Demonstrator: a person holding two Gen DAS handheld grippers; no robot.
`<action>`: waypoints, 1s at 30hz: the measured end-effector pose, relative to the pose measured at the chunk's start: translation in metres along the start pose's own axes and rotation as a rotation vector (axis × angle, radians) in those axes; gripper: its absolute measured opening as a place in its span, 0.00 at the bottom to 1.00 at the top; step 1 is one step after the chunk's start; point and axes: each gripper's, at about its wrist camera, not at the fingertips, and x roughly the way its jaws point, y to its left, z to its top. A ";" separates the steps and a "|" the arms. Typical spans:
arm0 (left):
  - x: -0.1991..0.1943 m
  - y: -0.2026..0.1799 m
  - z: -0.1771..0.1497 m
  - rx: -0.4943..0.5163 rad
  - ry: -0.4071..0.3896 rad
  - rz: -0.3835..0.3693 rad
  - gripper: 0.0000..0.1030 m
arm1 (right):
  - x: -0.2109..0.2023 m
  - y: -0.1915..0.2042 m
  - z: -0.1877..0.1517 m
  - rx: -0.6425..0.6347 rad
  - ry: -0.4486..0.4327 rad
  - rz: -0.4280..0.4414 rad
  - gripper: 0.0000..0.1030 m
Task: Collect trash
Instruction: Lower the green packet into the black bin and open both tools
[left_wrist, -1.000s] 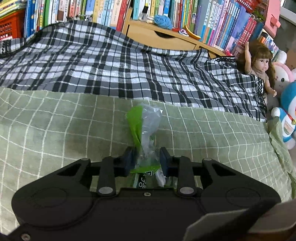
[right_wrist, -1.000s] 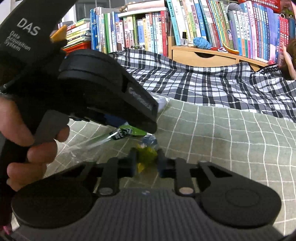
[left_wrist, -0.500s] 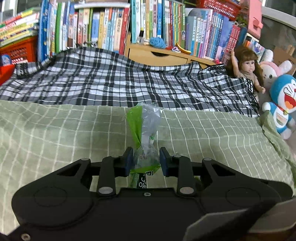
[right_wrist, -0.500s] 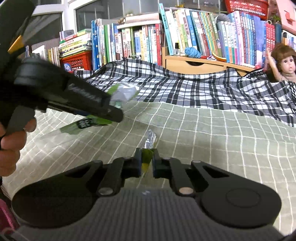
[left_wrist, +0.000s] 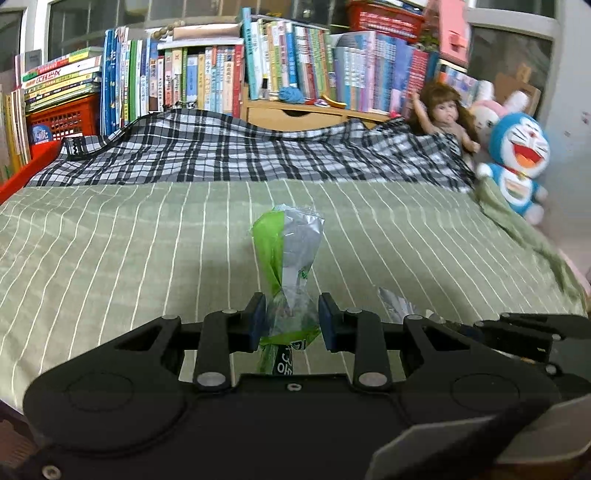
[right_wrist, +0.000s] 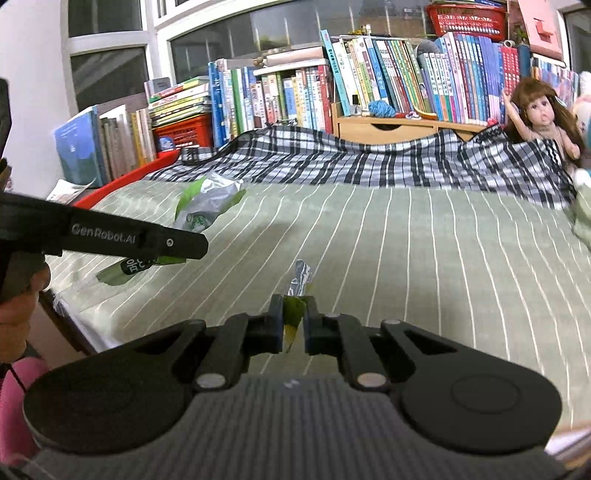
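a bed fills the near room, spread with a pale green blanket (left_wrist: 147, 266) ruled in thin white lines; a black-and-white plaid cover (left_wrist: 229, 155) lies bunched along its far side. behind that runs a wall of upright books (right_wrist: 388, 81) with a low wooden drawer unit (right_wrist: 399, 129) among them, and two red plastic crates, one among the books at the left (right_wrist: 184, 133) and one on top at the right (right_wrist: 465, 18).

two pieces of trash are in hand, one per tool. the left gripper (left_wrist: 291, 321) is closed part-way, its pads pressing a crumpled green-and-clear plastic wrapper (left_wrist: 291, 247) that stands up twisted above the fingers, off the blanket. the right gripper (right_wrist: 293, 325) is closed nearly to touching, pinching a small green-and-silver foil wrapper (right_wrist: 299, 291), whose silver end pokes up past the fingertips; its jaws have just been closing on it. from the right-hand camera the left tool shows side-on at the left, a hand (right_wrist: 18, 302) around its grip.

three toys lean at the far right corner: one long-haired doll (left_wrist: 447, 118), one pink-and-white plush rabbit (left_wrist: 495, 107), one blue cartoon cat plush (left_wrist: 517, 162). the blanket's middle is bare and flat. a red bed rail (right_wrist: 125, 181) borders the left edge, and the blanket's right edge droops off.
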 end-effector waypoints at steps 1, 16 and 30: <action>-0.008 0.000 -0.009 -0.004 0.002 -0.007 0.28 | -0.006 0.002 -0.007 0.011 0.001 0.007 0.13; -0.047 -0.014 -0.161 0.018 0.201 -0.022 0.28 | -0.029 0.024 -0.109 0.067 0.250 0.079 0.13; 0.013 0.003 -0.250 -0.098 0.540 0.016 0.28 | 0.024 0.016 -0.172 0.181 0.535 0.063 0.14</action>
